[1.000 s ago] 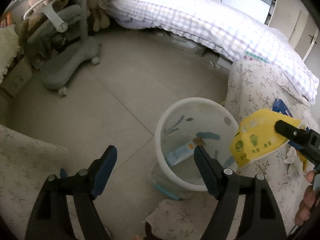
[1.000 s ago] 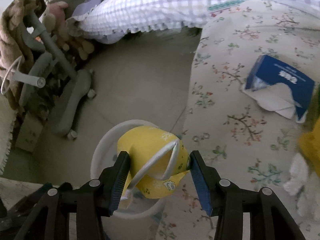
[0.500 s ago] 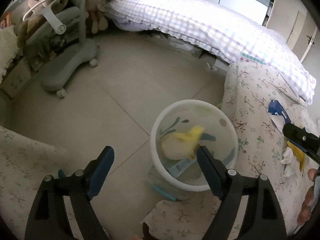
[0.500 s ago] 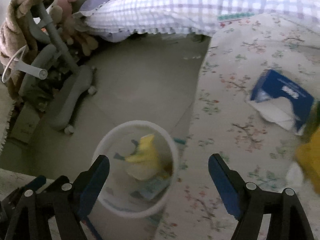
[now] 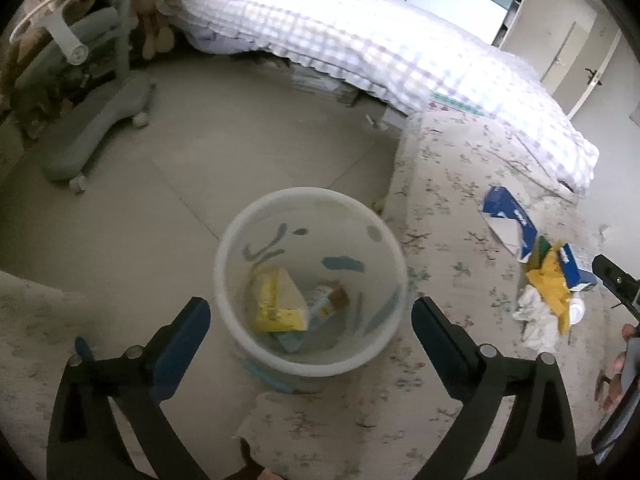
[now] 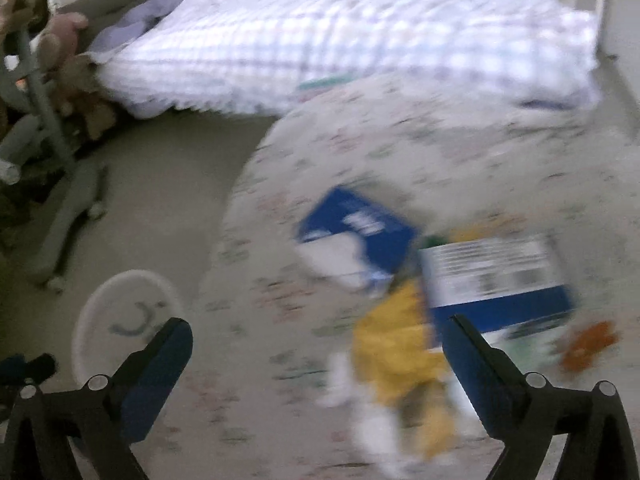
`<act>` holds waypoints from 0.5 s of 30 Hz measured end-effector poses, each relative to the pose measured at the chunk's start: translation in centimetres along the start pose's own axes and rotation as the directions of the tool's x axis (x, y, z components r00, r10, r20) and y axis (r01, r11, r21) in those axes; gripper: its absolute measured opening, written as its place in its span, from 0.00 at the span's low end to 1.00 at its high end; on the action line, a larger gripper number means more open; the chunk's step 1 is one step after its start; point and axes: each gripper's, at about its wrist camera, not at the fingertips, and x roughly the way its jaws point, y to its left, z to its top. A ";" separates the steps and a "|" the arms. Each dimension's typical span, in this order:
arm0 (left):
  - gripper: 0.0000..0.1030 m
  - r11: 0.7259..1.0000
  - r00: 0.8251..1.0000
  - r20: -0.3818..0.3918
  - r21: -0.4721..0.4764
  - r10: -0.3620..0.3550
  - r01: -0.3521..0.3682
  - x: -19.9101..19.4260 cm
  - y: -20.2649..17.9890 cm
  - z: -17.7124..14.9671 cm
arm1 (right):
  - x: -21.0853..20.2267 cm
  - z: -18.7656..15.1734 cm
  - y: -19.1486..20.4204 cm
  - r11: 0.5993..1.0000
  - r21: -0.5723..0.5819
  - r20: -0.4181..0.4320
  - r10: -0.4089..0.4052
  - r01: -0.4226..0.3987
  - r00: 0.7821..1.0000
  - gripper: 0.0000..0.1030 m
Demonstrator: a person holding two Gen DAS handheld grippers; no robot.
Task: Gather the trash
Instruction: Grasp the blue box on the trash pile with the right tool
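Down by the left gripper (image 5: 310,314), whose jaws have just been opening wide and holding nothing, the white bin (image 5: 276,360) is holding a yellow bag (image 5: 276,300). The right gripper (image 6: 316,334), also just opened and holding nothing, is hanging over blurry trash (image 6: 396,344) on the flowery cloth (image 6: 400,144); its writing is too blurry to read. Farther back, a checked blanket (image 5: 360,28) is lying by the gray floor (image 5: 240,132).

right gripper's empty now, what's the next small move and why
Probably lower the right gripper onto the yellow wrapper and close on it. Its jaws have just been opening and hold nothing; one yellow pack already lies in the white bin, while the wrapper, crumpled tissue and blue boxes lie on the floral cloth.
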 end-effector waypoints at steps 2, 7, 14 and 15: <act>0.99 1.000 1.000 -0.006 0.008 -0.015 0.016 0.1 -0.9 0.0 | -0.5 0.1 -1.9 1.000 0.005 0.009 -0.027 0.027 1.000 0.99; 1.00 0.999 0.999 -0.016 0.039 -0.034 0.035 0.2 -3.3 -0.1 | -0.8 0.2 -5.7 0.998 0.023 0.005 -0.058 0.058 0.998 0.99; 1.00 0.996 0.999 -0.021 0.083 -0.028 0.030 0.8 -5.7 -0.1 | 0.3 0.0 -7.9 0.999 0.038 -0.003 -0.019 0.019 1.000 0.99; 1.00 0.996 0.999 -0.023 0.089 -0.026 0.028 0.9 -6.0 -0.1 | 0.5 0.0 -7.8 0.999 0.037 -0.005 -0.016 0.016 1.000 0.99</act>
